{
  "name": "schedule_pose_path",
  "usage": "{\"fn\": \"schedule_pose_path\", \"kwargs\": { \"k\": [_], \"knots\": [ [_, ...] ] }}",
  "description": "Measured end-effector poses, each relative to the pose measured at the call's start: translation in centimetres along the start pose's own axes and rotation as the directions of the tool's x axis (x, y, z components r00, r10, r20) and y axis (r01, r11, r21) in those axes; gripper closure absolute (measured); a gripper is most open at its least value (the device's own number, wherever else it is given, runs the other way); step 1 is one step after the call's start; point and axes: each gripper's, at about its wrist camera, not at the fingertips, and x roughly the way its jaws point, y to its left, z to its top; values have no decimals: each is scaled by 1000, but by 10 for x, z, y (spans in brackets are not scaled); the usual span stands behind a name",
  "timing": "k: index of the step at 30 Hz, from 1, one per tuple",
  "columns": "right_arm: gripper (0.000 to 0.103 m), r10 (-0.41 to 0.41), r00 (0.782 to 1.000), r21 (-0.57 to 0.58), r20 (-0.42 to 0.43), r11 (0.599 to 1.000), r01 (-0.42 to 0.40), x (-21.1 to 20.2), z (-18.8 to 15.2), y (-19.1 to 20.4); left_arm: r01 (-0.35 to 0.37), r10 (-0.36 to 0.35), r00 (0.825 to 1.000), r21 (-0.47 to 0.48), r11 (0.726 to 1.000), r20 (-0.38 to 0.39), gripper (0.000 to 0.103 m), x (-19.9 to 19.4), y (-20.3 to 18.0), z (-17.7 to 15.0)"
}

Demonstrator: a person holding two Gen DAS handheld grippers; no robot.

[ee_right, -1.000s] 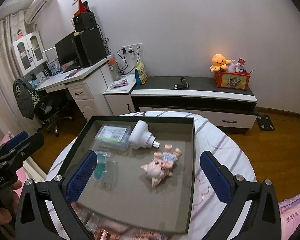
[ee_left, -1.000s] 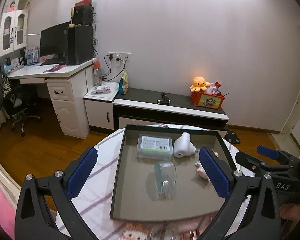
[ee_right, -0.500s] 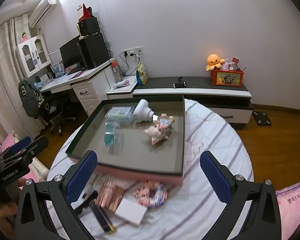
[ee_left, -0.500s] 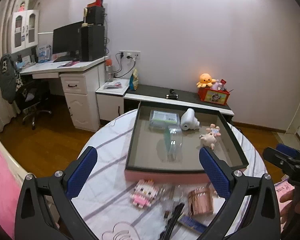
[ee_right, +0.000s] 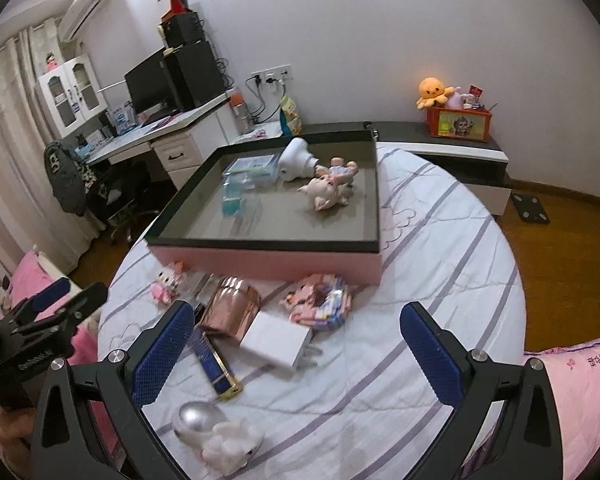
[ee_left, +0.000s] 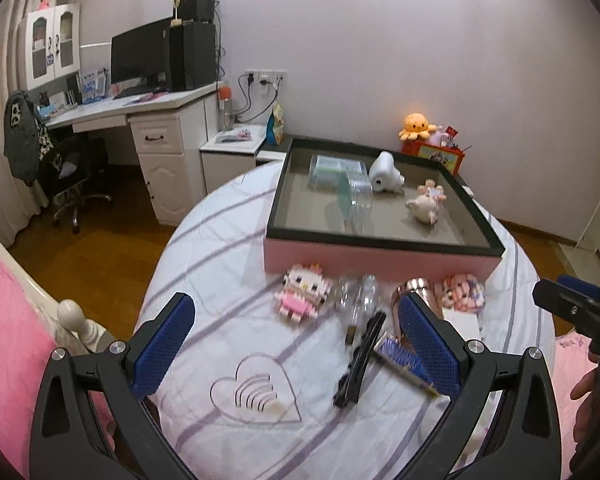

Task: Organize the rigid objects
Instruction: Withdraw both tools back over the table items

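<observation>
A pink box with a dark rim [ee_left: 380, 258] [ee_right: 268, 260] stands on the round table. Inside lie a clear case [ee_left: 336, 168], a clear jar with a green lid [ee_left: 354, 200], a white device [ee_left: 384, 168] and a pig figure [ee_left: 424, 206] [ee_right: 328, 192]. In front of the box lie a brick kitty figure [ee_left: 302, 294] [ee_right: 166, 282], a copper cup [ee_right: 230, 312], a white box [ee_right: 276, 340], a blue bar [ee_right: 216, 364], a black clip [ee_left: 358, 364] and a clear heart [ee_left: 256, 394]. My left gripper [ee_left: 296, 340] and right gripper [ee_right: 296, 344] hover open above these, holding nothing.
A silver egg-shaped piece with a fluffy white toy [ee_right: 216, 432] lies near the table's front edge. A pastel brick figure [ee_right: 322, 304] rests against the box. Pink bedding [ee_left: 8, 320] lies left, a white desk with a monitor [ee_left: 148, 56] beyond, a low cabinet [ee_right: 440, 148] behind.
Both grippers have drawn back and up from over the box. The loose items in front of the box have come into view. Both stay open.
</observation>
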Motion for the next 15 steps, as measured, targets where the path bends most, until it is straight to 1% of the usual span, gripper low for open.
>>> {"fn": "schedule_pose_path", "kwargs": {
  "k": [6,9,11,15],
  "knots": [
    [0,31,999,-23,-21,999,-32,-3,-12,5,1,0,1000,12,1000,-27,0,1,-1,-14],
    [0,66,996,-38,-57,997,-69,-2,-26,7,21,-18,997,33,999,-71,0,10,-6,-26],
    [0,86,992,-68,-89,993,-92,-1,-37,11,31,-26,993,44,999,-113,0,19,-10,-36],
    [0,138,981,-119,-133,981,-154,-1,-53,19,50,-41,988,60,997,-151,1,28,-15,-46]
  ]
}}
